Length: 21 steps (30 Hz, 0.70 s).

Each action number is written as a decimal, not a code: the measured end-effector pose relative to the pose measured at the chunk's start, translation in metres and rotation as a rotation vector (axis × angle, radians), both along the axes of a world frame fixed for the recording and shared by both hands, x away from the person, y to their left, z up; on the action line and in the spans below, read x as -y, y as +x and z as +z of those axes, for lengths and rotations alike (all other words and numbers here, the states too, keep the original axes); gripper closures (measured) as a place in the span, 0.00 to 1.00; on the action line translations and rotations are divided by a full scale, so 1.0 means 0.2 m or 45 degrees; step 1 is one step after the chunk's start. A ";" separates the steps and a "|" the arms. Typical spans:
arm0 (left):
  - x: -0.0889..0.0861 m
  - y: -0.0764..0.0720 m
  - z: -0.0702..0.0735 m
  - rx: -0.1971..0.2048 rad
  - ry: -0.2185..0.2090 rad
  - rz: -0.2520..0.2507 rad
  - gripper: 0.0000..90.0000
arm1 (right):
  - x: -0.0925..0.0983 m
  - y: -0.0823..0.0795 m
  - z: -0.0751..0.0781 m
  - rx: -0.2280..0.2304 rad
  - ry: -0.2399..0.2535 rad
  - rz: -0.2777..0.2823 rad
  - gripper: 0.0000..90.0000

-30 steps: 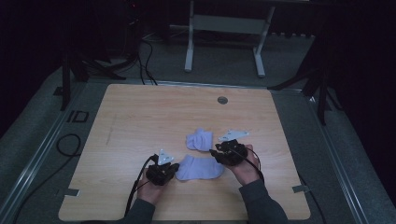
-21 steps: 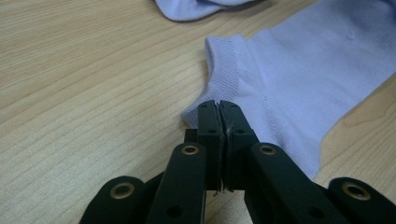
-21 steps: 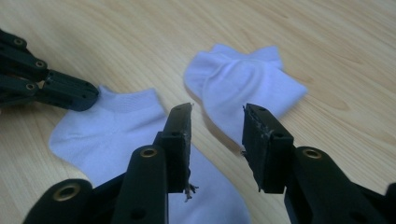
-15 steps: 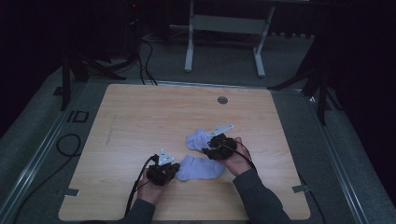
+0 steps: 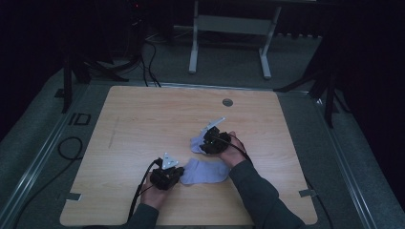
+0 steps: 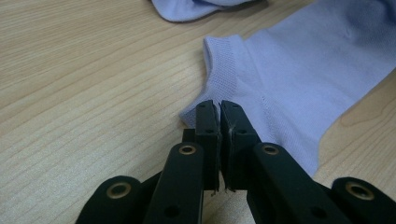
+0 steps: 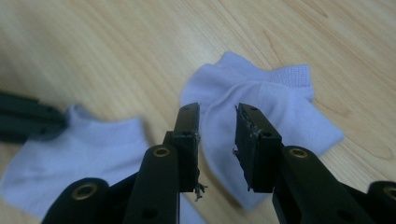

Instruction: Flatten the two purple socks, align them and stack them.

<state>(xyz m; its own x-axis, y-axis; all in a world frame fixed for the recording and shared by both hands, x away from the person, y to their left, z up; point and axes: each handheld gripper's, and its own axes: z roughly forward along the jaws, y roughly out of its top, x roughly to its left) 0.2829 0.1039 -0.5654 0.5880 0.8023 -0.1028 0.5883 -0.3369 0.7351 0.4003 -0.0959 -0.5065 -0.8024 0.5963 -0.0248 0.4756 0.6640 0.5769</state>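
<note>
A pale lilac sock (image 5: pixel 206 171) lies flat on the tabletop (image 5: pixel 143 124) toward its near edge, a little right of centre, with its ribbed cuff pointing to 9 o'clock. The left gripper (image 5: pixel 166 177) sits at that cuff; in the left gripper view its jaws are pressed together on the cuff's corner (image 6: pixel 191 112), pinching the fabric against the wood. A second sock (image 7: pixel 261 107) of the same colour lies rumpled just beyond the first, at about 1 o'clock from it, the two nearly touching. The right gripper (image 5: pixel 214 141) hangs over this second sock with its jaws a narrow gap apart; they have just been closing, and the cloth shows below and between them without being pinched. The tabletop is light wood-grain laminate with rounded corners, bare apart from the socks, and carries a small round grommet (image 5: pixel 228 102) at 12 o'clock near its far edge. It rests inside a grey carpeted surround (image 5: pixel 43 143) edged by metal rails, with a black cable looping at 9 o'clock. Beyond the far edge the room is dark; a grey metal stand (image 5: pixel 229 28) with two legs rises at 12 o'clock, and cables trail on the floor at 11 o'clock.
</note>
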 end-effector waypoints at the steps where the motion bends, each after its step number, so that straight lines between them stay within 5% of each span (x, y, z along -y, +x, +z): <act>1: 0.00 0.00 0.00 0.001 0.001 0.000 0.96 | 0.00 0.01 -0.01 -0.010 0.007 -0.011 0.79; 17: 0.00 0.00 0.00 0.002 -0.002 -0.001 0.96 | -0.15 0.17 -0.13 -0.176 -0.102 -0.072 0.76; 21: 0.00 0.00 0.00 0.003 -0.001 -0.002 0.96 | -0.15 0.20 -0.12 -0.207 -0.113 -0.115 0.88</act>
